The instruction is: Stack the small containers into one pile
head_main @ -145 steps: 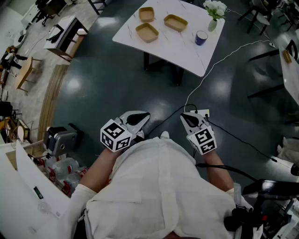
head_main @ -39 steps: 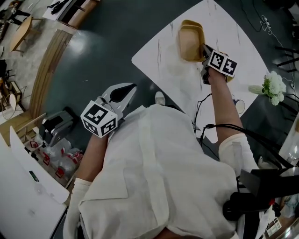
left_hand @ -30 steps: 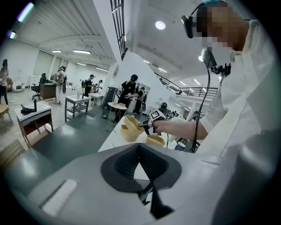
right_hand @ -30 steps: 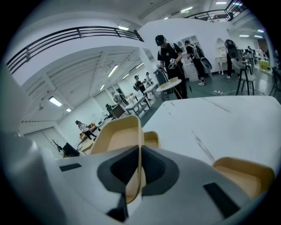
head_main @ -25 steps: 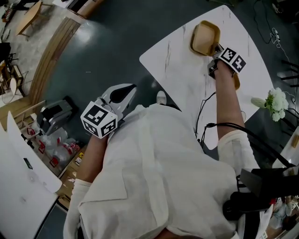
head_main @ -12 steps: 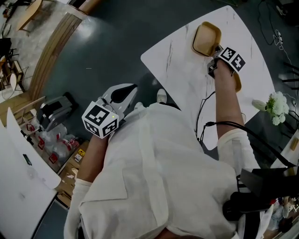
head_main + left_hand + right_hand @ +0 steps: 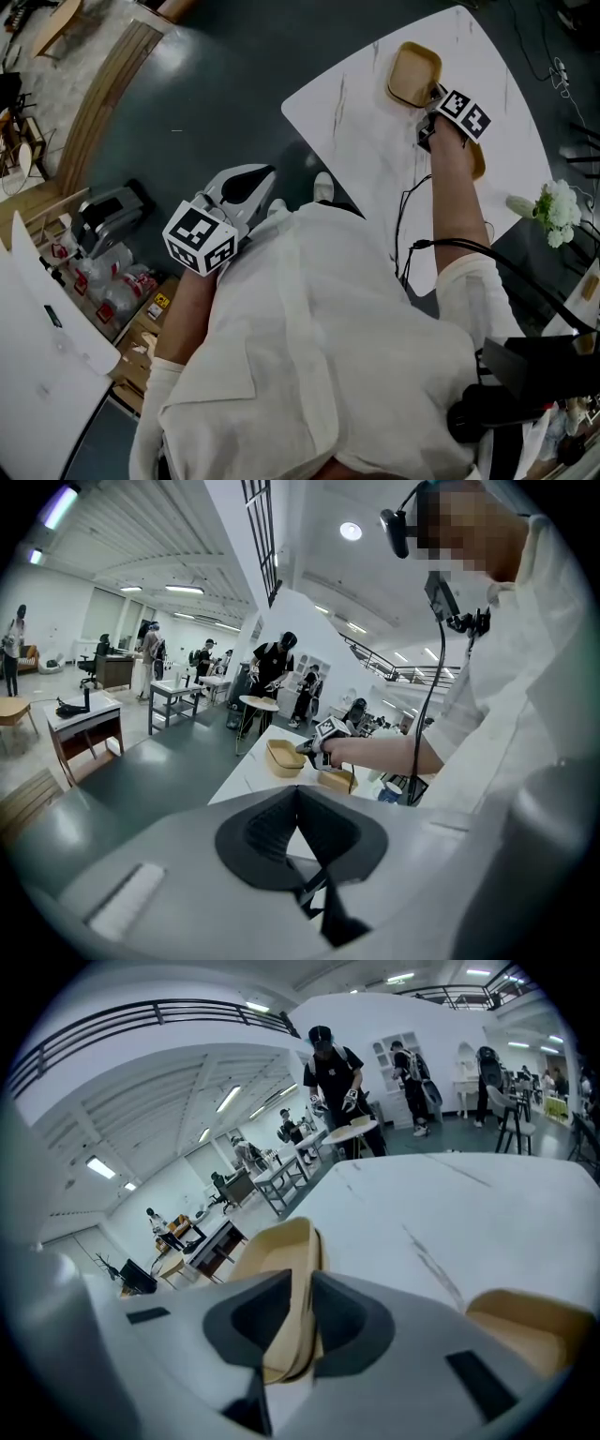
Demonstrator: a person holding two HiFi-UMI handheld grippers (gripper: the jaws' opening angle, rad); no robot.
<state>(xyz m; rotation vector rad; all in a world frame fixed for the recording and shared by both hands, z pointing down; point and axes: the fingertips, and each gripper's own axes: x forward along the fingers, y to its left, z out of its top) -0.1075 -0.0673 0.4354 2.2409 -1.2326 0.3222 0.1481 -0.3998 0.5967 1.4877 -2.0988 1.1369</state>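
Worktop (image 7: 366, 112) carries 2 tan containers. Your right tongs (image 7: 298, 1316) pinch the held container (image 7: 281, 1269) by its near rim, its long axis running straight away from them. The second container (image 7: 525, 1330) sits just beside, to their right, partly under your forearm, likely the next target. Flowers (image 7: 553, 202) stand well apart. Left tongs (image 7: 298, 794), pressed together on nothing, hang by your torso.

2 tan containers (image 7: 414, 75), apart, upright
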